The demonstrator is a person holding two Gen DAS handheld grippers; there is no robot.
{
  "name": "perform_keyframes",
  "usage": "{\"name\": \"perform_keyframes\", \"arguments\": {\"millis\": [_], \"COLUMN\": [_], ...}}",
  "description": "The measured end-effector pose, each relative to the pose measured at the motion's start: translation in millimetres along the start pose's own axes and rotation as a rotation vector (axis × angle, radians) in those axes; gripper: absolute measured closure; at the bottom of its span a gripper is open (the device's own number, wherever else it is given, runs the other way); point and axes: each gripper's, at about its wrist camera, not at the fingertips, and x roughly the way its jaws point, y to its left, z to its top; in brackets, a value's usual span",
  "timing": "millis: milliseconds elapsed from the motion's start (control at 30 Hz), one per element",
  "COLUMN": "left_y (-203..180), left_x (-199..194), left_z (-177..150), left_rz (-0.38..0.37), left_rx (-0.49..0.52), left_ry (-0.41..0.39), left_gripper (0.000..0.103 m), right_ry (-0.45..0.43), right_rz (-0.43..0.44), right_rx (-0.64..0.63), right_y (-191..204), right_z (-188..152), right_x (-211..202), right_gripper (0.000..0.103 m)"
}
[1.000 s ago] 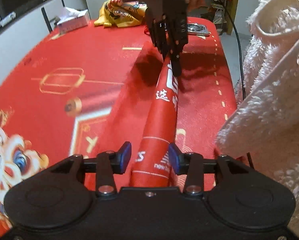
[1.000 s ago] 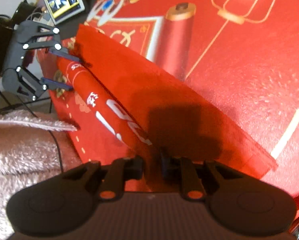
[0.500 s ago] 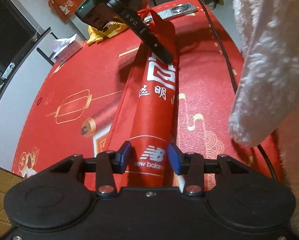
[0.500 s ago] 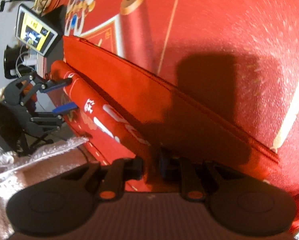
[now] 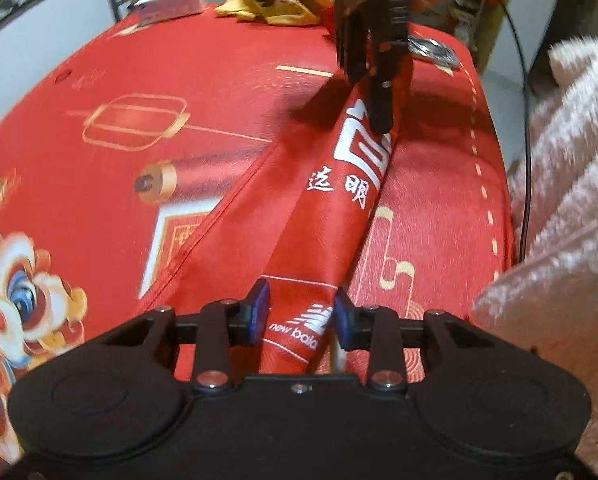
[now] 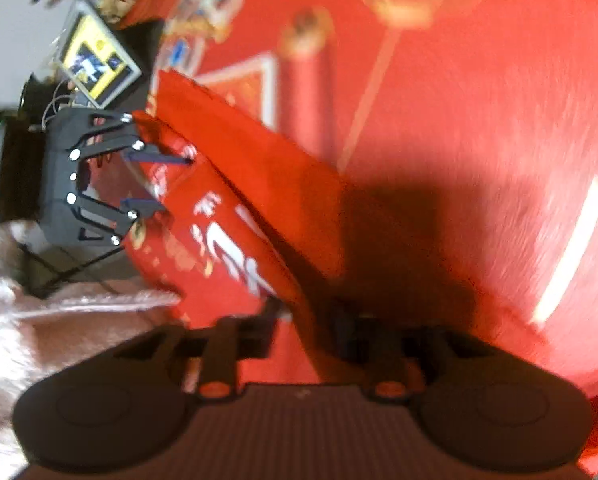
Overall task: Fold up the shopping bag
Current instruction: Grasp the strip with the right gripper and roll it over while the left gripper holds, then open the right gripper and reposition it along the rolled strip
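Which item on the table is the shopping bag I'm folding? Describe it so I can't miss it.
On the red festive tablecloth, look at the long strip between the two tools. That is the shopping bag: plain red fabric, unlike the patterned cloth, with white characters and a white brand logo.

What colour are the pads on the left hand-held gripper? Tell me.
Blue pads, on either side of the red shopping bag; clearest in the left wrist view.

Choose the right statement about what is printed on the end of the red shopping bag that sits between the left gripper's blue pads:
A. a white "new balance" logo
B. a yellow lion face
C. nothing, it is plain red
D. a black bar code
A: in the left wrist view, the end of the shopping bag between the blue pads of the left gripper bears white "new balance" lettering under a striped mark.
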Motion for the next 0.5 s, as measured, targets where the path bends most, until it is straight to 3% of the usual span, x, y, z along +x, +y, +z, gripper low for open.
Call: {"name": "perform_keyframes", "arguments": {"millis": [33,67,233,300,367,500], "left_y": [3,7,24,30,37,48], "left_x": [0,0,0,3,4,7], "left_z": [0,1,5,8,10,12], "left_rz": [-0.010,-0.020,-0.072,-0.088,-0.108,-0.151], "left_rx": [-0.026,-0.053,-0.156,-0.188,-0.223,-0.272], "left_ry": [-0.001,-0.001,0.000,0.005,0.013,0.020], "left_gripper": [0.070,0.070,0.069,0.069,0.069,0.069], "right_ry": [-0.057,-0.106,-0.321,-0.329,-0.314,-0.259], "right_rz": [-0.062,-0.137,-0.508,-0.625,-0.662,-0.765], "right_rx": [-0.046,-0.104,-0.535,-0.736,-0.895,-1.022], "right_y": [10,23,90,120,140,153], "right_z": [-5,-10,-53,-65,-73,-71], "right_x": [-7,-13,-27,-7,15,62], "right_gripper": [0.049,0.046,0.043,0.042,0.043,0.045]}}
